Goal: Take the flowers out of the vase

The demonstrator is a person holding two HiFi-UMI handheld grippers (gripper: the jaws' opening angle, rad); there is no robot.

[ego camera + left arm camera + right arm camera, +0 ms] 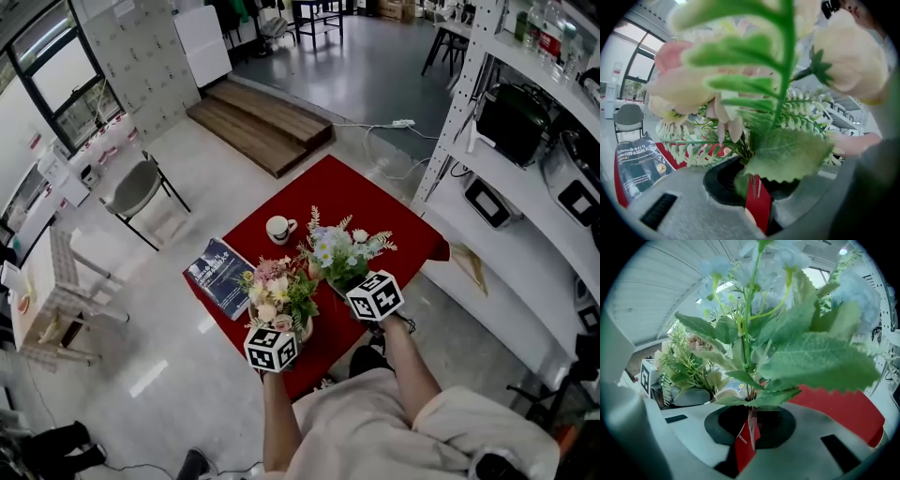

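In the head view, two bunches of artificial flowers stand over the red table (394, 220). My left gripper (291, 323) is shut on the stems of the pink and cream bouquet (275, 289). In the left gripper view the stems and a red tag (757, 199) pass between the jaws of that gripper (752, 187). My right gripper (352, 281) is shut on the stems of the blue and white bouquet (342, 248). In the right gripper view that bouquet (787, 333) rises from the grip of the right gripper (750, 427). Leaves and grippers hide the vase.
A white mug (279, 228) stands at the table's far side. A dark book (220, 272) lies on its left corner. A chair (141, 187) and a wooden step (258, 122) stand beyond on the floor. White shelving (525, 187) lines the right side.
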